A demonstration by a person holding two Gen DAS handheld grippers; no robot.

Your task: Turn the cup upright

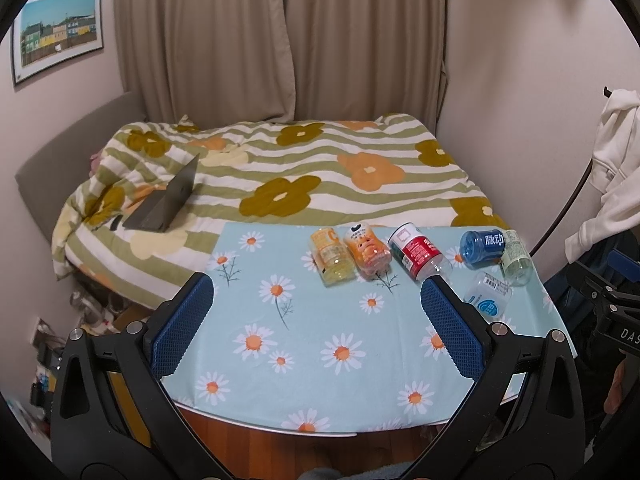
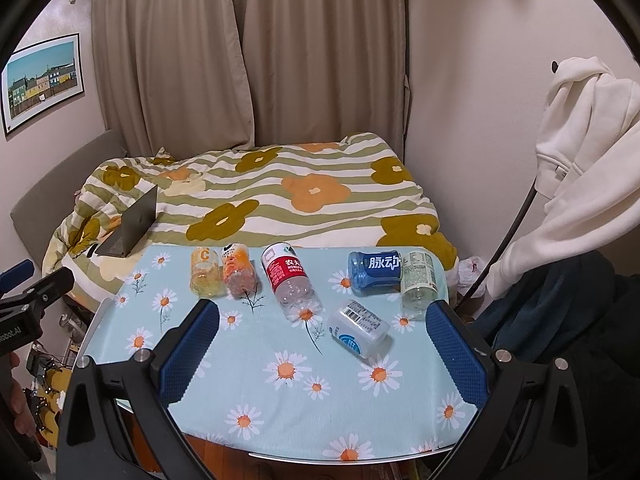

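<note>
Claws [image 2: 322,328] gaping; white-blue cup [image 2: 359,328] lies sideways.

- Six cut-bottle cups lie on their sides on the tabletop: yellow cup [image 2: 206,272], orange cup [image 2: 239,270], red-labelled cup [image 2: 289,278], blue cup [image 2: 374,270], green-labelled cup [image 2: 418,280]
- White cup [image 2: 358,328] lies nearest

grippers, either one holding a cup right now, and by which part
Nothing is held. The left gripper and right gripper are both open above the daisy-print tablecloth, apart from the cups.
</note>
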